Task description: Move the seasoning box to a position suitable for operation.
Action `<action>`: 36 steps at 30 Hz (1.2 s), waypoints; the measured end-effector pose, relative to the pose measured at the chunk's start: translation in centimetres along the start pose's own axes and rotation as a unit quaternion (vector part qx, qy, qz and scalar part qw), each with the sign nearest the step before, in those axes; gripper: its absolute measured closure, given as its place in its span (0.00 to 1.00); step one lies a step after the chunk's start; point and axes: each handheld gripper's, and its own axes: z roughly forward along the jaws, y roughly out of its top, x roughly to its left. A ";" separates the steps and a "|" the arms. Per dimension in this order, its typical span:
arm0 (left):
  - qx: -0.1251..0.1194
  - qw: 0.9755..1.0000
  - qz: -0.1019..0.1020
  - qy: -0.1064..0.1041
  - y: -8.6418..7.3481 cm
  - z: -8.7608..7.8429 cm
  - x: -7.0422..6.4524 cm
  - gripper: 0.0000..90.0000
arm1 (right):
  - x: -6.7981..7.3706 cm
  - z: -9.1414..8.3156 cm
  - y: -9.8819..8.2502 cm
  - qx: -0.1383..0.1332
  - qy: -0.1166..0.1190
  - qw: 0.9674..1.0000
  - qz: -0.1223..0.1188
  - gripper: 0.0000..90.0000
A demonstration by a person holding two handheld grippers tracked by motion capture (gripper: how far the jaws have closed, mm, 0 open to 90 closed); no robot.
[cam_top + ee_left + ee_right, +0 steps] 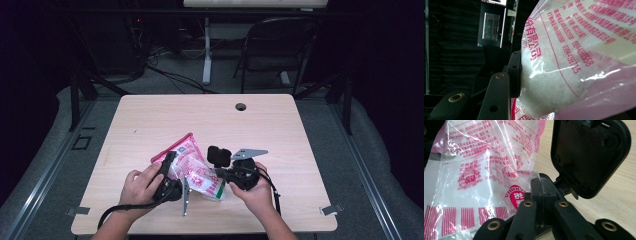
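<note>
Above the table (150,120), both tools grip a clear plastic bag of white grains (192,167): the left hand-held gripper (169,161) clamps its filled part, the right hand-held gripper (543,187) pinches its film, jaws together.

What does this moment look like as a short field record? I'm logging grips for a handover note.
item: clear plastic bag with red print, white grains inside
support: wooden table
left gripper: shut on the bag's filled part, a pad pressed against it
right gripper: jaws shut on the bag's thin edge
bag position: held between the two grippers over the table's near side
</note>
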 end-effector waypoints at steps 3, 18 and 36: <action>0.003 1.000 0.003 -0.002 0.1 -0.1 0.0 0.70 | 0.0 0.0 0.0 -0.002 0.001 1.000 0.001 1.00; 0.005 1.000 0.021 -0.001 0.3 -0.3 0.4 0.70 | 0.0 0.1 0.0 -0.004 0.003 1.000 0.001 1.00; 0.003 0.999 0.045 0.002 0.6 -0.5 0.9 0.70 | 0.0 0.1 0.0 -0.005 0.003 1.000 -0.001 1.00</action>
